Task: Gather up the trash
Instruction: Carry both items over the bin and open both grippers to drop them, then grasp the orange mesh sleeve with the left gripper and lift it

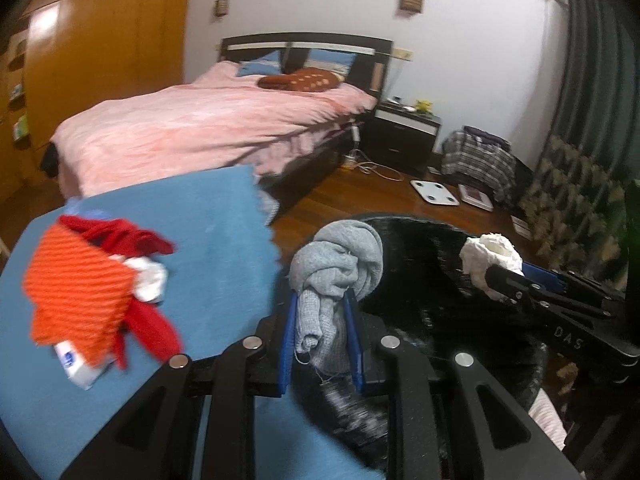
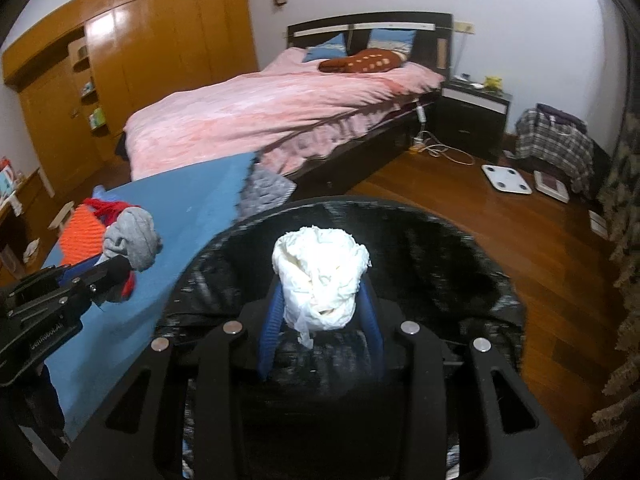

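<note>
white tissue wad between right jaws (grey cloth between left)

Black bin motion-blurred, near rim behind tool.

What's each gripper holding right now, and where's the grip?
Left gripper: grey sock bundle, pinched at its lower hanging end. Right gripper: crumpled white tissue wad, gripped at its base.

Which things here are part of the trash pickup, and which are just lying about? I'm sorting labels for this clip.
Part of the job:
- grey cloth wad held by the left gripper
- white paper wad held by the right gripper
- black bin
- orange and red pile on the blue cover, possibly

Lying about:
- pink bed
- white scale
- plaid bag
- nightstand
</note>
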Demonstrator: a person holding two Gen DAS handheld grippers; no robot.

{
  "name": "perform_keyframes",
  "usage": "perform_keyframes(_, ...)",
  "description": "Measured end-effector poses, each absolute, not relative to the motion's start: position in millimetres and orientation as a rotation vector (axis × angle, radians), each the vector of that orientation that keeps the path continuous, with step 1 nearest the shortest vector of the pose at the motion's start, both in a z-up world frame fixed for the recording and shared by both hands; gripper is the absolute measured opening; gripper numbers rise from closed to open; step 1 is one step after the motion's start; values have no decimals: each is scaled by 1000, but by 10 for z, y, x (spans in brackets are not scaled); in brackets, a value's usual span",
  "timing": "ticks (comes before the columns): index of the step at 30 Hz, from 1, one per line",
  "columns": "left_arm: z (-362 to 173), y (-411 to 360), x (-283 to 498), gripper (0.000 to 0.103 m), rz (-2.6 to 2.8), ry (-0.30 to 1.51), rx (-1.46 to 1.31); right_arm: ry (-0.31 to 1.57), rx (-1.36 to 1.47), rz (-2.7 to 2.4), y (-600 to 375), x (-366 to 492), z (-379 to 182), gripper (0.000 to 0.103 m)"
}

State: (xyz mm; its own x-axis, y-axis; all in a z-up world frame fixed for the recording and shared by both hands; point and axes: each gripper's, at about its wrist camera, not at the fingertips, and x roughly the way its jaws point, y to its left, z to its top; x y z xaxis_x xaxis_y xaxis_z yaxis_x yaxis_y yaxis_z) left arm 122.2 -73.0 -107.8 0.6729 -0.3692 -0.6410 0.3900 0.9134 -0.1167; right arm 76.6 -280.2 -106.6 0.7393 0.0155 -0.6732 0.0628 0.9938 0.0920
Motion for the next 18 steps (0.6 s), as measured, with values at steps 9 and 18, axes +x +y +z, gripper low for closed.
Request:
perform_keyframes(9,-1101,-995,1269,55,-483,707,28,726,141,-115,-3117,675,-1078,68)
perform_keyframes(18,-995,-353,1200,80,-296,656,3,692,118,-61,-2824,770,-1010,93)
